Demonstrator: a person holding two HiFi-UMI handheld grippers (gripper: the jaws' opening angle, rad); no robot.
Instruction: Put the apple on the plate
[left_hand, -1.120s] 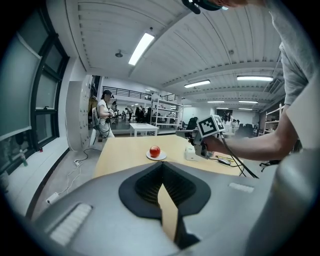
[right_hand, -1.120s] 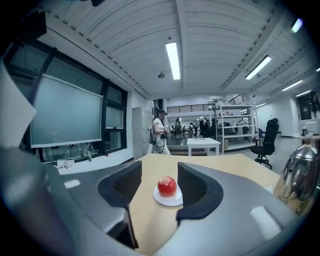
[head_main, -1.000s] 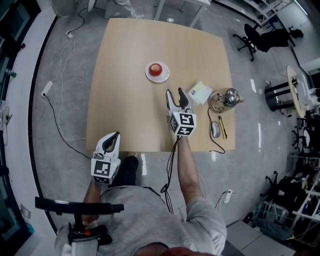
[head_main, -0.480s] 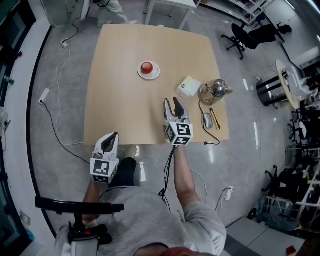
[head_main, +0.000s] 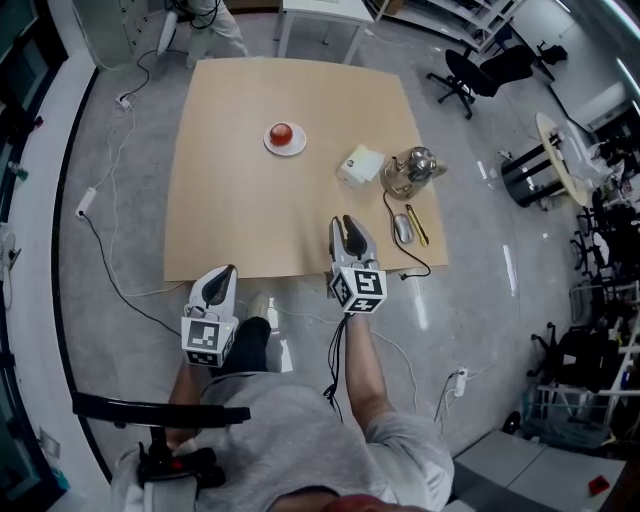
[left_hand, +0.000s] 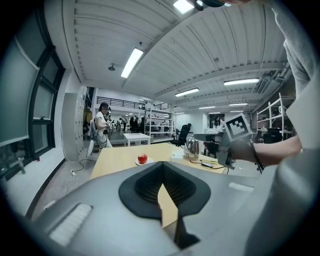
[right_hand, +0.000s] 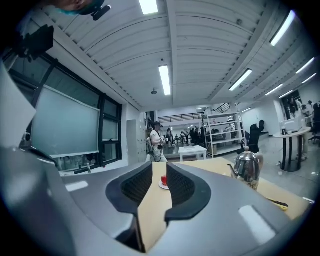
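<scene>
A red apple (head_main: 283, 132) rests on a small white plate (head_main: 270, 146) on the far left part of the wooden table (head_main: 240, 210). Both grippers are far from it. My right gripper (head_main: 342, 224) hovers over the table's near edge. Its jaws have just been closing and now stand a narrow gap apart with nothing between them. Through that gap in the right gripper view (right_hand: 159, 172) I see the apple (right_hand: 163, 180) far off. My left gripper (head_main: 228, 272) is off the table, in front of its near edge, fingers together and empty; the apple (left_hand: 142, 158) shows far beyond it.
A metal kettle (head_main: 412, 165), a white box (head_main: 360, 163), a mouse (head_main: 403, 228) and a yellow pen (head_main: 416, 225) lie on the table's right side. Cables run over the floor at the left. An office chair (head_main: 480, 70) stands beyond the far right corner. A person (left_hand: 102, 125) stands behind the table.
Both grippers have drawn back from the table toward its near edge, the right one more. The right jaws have narrowed. The apple and plate have stayed put.
</scene>
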